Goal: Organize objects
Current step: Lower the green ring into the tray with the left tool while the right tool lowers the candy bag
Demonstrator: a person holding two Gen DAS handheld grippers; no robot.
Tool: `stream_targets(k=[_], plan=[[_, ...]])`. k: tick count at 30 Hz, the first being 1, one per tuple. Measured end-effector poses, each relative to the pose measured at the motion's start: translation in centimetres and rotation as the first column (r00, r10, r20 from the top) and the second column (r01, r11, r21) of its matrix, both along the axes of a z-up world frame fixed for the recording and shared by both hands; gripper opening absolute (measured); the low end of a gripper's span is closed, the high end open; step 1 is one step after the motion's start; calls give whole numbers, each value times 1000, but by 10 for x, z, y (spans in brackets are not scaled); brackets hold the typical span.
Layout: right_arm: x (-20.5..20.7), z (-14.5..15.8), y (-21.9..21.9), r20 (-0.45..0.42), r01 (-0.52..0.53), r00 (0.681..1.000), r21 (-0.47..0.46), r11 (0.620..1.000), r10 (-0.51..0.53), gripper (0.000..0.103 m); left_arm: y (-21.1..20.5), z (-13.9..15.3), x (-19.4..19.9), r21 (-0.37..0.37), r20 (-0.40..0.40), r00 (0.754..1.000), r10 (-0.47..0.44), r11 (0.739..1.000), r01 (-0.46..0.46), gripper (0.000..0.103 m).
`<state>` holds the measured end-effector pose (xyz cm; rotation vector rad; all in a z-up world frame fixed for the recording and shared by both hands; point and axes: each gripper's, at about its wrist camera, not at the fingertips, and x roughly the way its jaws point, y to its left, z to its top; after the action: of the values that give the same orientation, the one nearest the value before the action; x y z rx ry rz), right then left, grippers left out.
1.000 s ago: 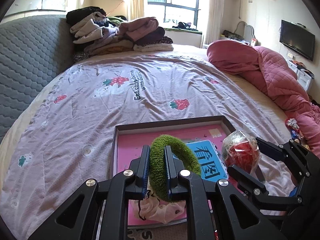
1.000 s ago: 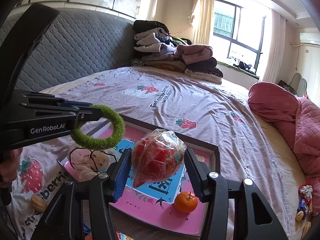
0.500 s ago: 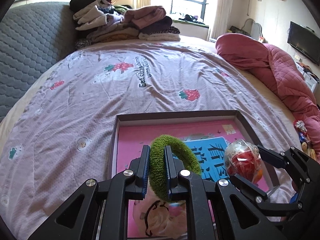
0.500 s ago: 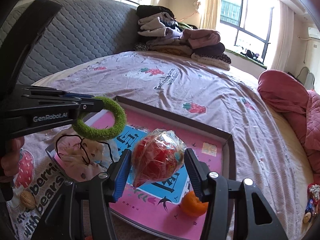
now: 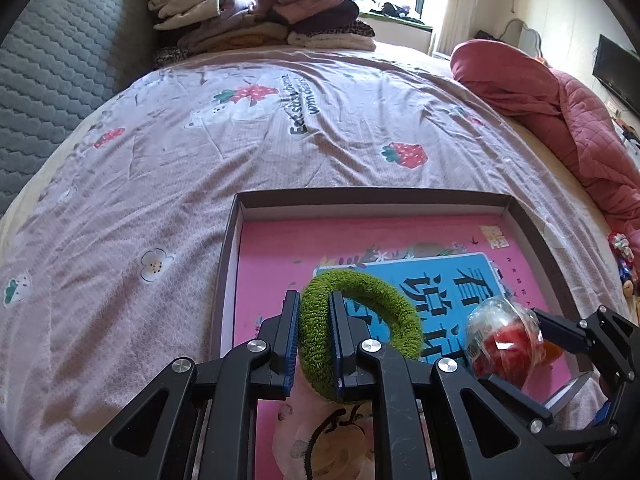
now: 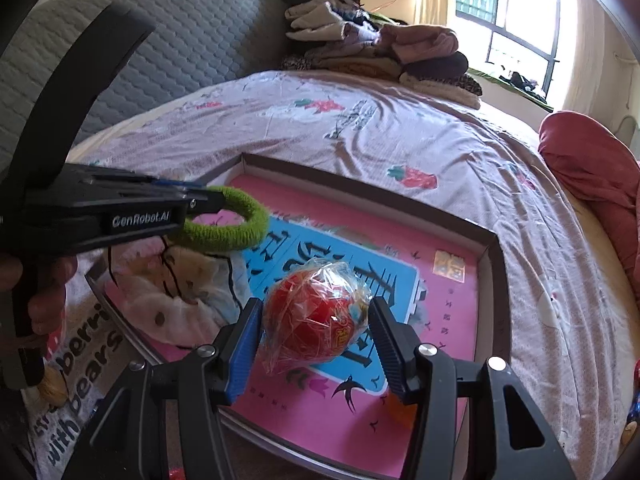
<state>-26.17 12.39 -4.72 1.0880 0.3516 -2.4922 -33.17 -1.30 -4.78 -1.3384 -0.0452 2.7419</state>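
My left gripper (image 5: pixel 314 300) is shut on a green fuzzy hair ring (image 5: pixel 360 320) and holds it above the near left part of a shallow box tray (image 5: pixel 400 200) with a pink and blue printed bottom. The ring also shows in the right wrist view (image 6: pixel 232 232). My right gripper (image 6: pixel 316 312) is shut on a red ball wrapped in clear plastic (image 6: pixel 316 320), above the tray's blue panel; it shows in the left wrist view (image 5: pixel 504 340). A pale cloth pouch with a black cord (image 6: pixel 172 288) lies in the tray's near left corner. An orange fruit (image 6: pixel 400 414) lies in the tray, mostly hidden.
The tray (image 6: pixel 492 248) lies on a bed with a lilac strawberry-print sheet (image 5: pixel 240 128). Folded clothes (image 5: pixel 260 16) are stacked at the far end by the grey headboard (image 5: pixel 48 72). A pink quilt (image 5: pixel 560 112) is bunched on the right. Small items (image 5: pixel 620 248) lie at the bed's right edge.
Both grippers have moved forward and lower over the tray, each still holding its object. The red ball is now closer to the tray's bottom.
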Motion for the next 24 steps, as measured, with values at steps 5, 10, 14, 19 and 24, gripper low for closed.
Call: stream_targets(k=[5, 10, 14, 19, 24], plan=[[-1, -6, -3, 21, -3, 1000, 11, 1000, 3, 54, 1, -5, -3, -18, 10, 1000, 4, 1000, -4, 15], [-2, -5, -1, 31, 3, 1000, 6, 1000, -3, 54, 0, -9, -6, -15, 21, 1000, 10, 1000, -9, 15], [-2, -4, -1, 36, 8, 999, 6, 1000, -8, 54, -1, -12, -9, -14, 37, 999, 14, 1000, -13, 15], [-4, -4, 0, 51, 17, 999, -3, 1000, -17, 54, -2, -17, -16, -22, 60, 998, 19, 1000, -17, 21], [-4, -1, 2, 46, 29, 999, -9, 1000, -28, 54, -7, -16, -20, 4, 75, 997, 33, 999, -33, 40]])
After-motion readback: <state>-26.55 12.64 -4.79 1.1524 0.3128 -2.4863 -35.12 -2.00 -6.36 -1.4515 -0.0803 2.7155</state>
